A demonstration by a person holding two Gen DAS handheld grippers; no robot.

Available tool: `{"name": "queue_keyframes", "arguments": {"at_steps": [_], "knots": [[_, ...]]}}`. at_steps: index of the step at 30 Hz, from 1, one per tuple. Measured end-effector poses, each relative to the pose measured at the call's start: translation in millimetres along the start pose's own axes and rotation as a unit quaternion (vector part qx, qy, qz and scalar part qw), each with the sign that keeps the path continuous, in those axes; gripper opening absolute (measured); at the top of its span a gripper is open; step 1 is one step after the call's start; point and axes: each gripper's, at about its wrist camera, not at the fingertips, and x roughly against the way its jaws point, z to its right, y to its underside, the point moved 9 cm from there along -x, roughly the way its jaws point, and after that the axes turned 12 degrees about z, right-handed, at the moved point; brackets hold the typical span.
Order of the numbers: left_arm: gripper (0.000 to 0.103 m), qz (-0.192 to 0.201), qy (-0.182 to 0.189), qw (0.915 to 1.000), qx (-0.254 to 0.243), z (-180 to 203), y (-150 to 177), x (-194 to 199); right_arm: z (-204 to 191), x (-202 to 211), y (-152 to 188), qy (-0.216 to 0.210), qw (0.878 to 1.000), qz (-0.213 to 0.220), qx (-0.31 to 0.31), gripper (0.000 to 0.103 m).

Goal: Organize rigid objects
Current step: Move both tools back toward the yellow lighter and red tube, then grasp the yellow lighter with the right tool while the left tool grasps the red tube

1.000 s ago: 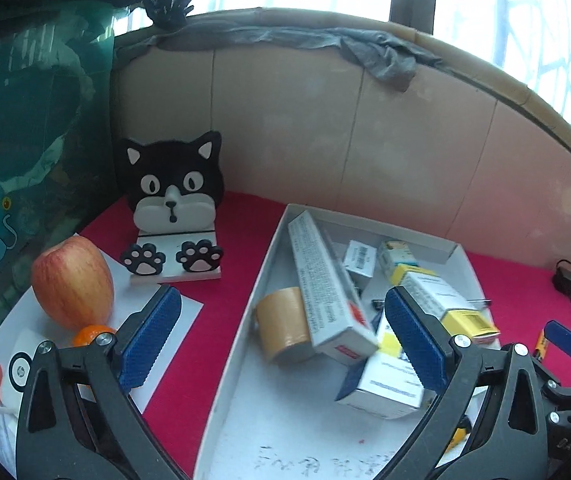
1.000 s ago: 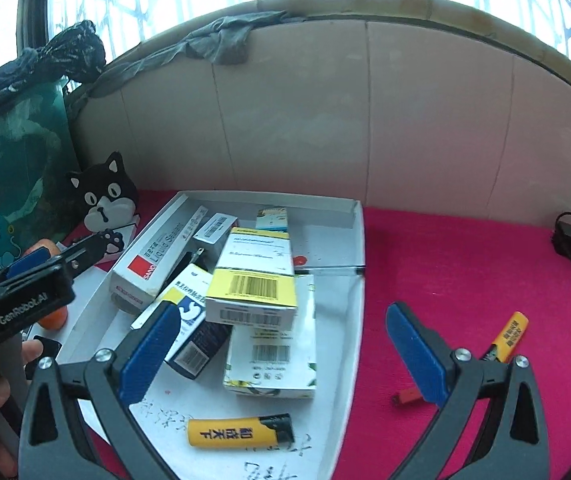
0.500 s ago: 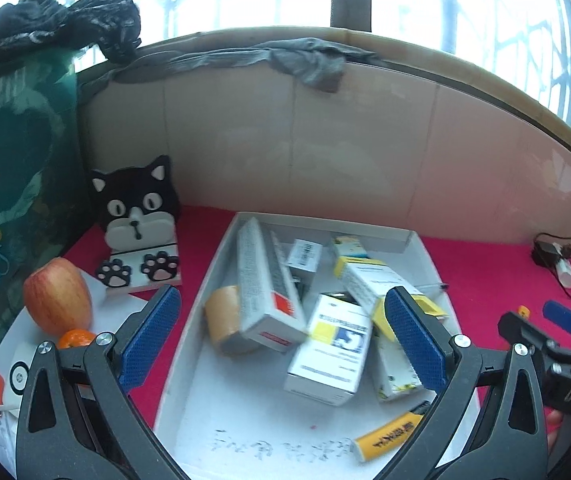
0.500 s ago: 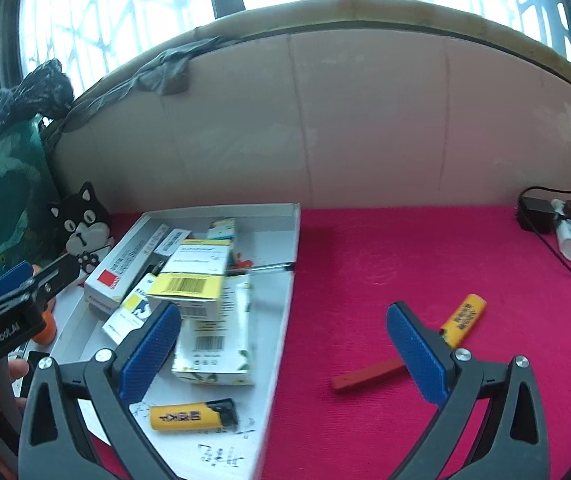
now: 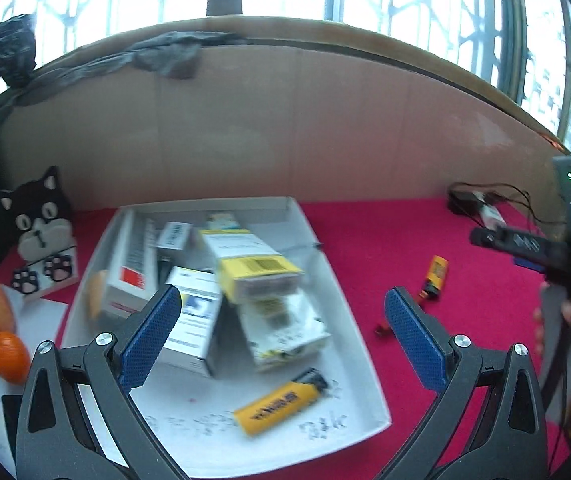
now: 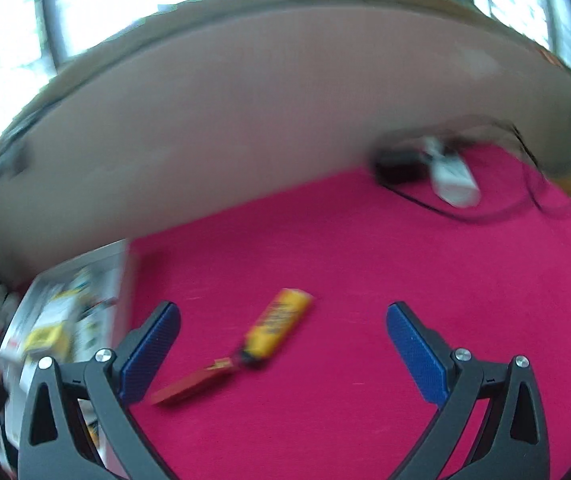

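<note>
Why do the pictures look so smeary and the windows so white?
Right wrist view: heavily motion-blurred, the yellow lighter and cables smeared, only the tongs sharp. Left wrist view: milder blur on the boxes. Both: windows glare white, and edges curve.

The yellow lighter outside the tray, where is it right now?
In the right wrist view, the yellow plastic lighter lies on the red cloth, right of the white tray, beside a thin red stick.

Left hand-held gripper (image 5: 283, 334) spread wide above white tray (image 5: 359, 354) — boxes (image 5: 257, 276) piled inside.
</note>
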Motion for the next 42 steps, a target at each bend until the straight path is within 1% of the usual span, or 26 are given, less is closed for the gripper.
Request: {"name": "queue_keyframes", "arguments": {"at_steps": [2,3,5,7,8,10,12,14,17,20,21,22,24,26,27,28,29,30,31,32,33,34,37,38,39,42], "knots": [[0.103,-0.003,0.009,0.9999,-0.014,10,4,-1,17,-15,7,0.006,0.999,-0.038,-0.025,0.103],[0.103,-0.006,0.013,0.9996,-0.023,13,6,-2,20,-20,10,0.008,0.998,-0.048,-0.028,0.103],[0.103,-0.01,0.02,0.9993,-0.031,18,10,-3,19,-28,16,0.013,0.998,-0.061,-0.021,0.103],[0.103,-0.019,0.033,0.9988,-0.031,22,15,-5,11,-39,24,0.02,0.997,-0.07,0.001,0.102],[0.103,-0.024,0.04,0.9984,-0.032,25,17,-6,5,-44,28,0.019,0.997,-0.075,0.014,0.099],[0.103,-0.033,0.05,0.9974,-0.04,28,21,-7,-11,-56,36,0.025,0.995,-0.086,0.04,0.086],[0.103,-0.037,0.058,0.9961,-0.056,32,26,-9,-27,-69,46,0.028,0.993,-0.097,0.063,0.082],[0.103,-0.043,0.069,0.9942,-0.071,36,31,-11,-32,-76,53,0.036,0.991,-0.101,0.075,0.082],[0.103,-0.046,0.076,0.9921,-0.088,43,34,-15,-38,-75,55,0.042,0.989,-0.081,0.114,0.081],[0.103,-0.055,0.092,0.9889,-0.103,53,32,-22,-41,-68,56,0.018,0.987,-0.063,0.15,0.067],[0.103,-0.061,0.102,0.9869,-0.109,60,31,-25,-42,-65,56,0.01,0.985,-0.062,0.159,0.053],[0.103,-0.065,0.11,0.9853,-0.113,63,31,-27,-41,-62,56,0.005,0.984,-0.062,0.167,0.033],[0.103,-0.081,0.144,0.9783,-0.124,81,33,-34,-30,-56,55,-0.008,0.982,-0.061,0.177,0.022],[0.103,-0.097,0.161,0.9718,-0.143,96,37,-42,-24,-54,55,-0.019,0.984,-0.064,0.168,0.022],[0.103,-0.104,0.167,0.9686,-0.152,101,40,-45,-11,-48,54,-0.027,0.986,-0.067,0.153,0.022],[0.102,-0.116,0.167,0.9636,-0.173,110,46,-52,-5,-46,55,-0.03,0.987,-0.068,0.144,0.022],[0.098,-0.127,0.163,0.9603,-0.188,115,51,-57,10,-39,54,-0.031,0.989,-0.068,0.13,0.022],[0.088,-0.142,0.168,0.9555,-0.197,124,57,-64,19,-34,54,-0.029,0.99,-0.067,0.124,0.022],[0.083,-0.153,0.179,0.9515,-0.198,131,61,-69,30,-27,55,-0.033,0.991,-0.063,0.115,0.022],[0.072,-0.164,0.186,0.948,-0.199,138,65,-74,37,-24,55,-0.033,0.991,-0.06,0.111,0.022],[0.065,-0.175,0.189,0.9443,-0.204,144,69,-81,45,-17,57,-0.037,0.992,-0.054,0.105,0.023],[0.065,-0.183,0.188,0.9421,-0.209,148,72,-87,50,-14,58,-0.043,0.993,-0.051,0.101,0.023],[0.065,-0.197,0.181,0.9406,-0.21,152,74,-103,59,-5,60,-0.06,0.995,-0.051,0.067,0.023],[0.065,-0.208,0.18,0.9398,-0.202,151,74,-108,61,-12,58,-0.063,0.995,-0.052,0.061,0.023],[0.065,-0.217,0.18,0.9388,-0.198,151,76,-112,62,-12,58,-0.066,0.995,-0.052,0.058,0.023],[0.065,-0.242,0.171,0.9324,-0.207,152,84,-118,58,-8,63,-0.064,0.995,-0.051,0.06,0.023]]}}
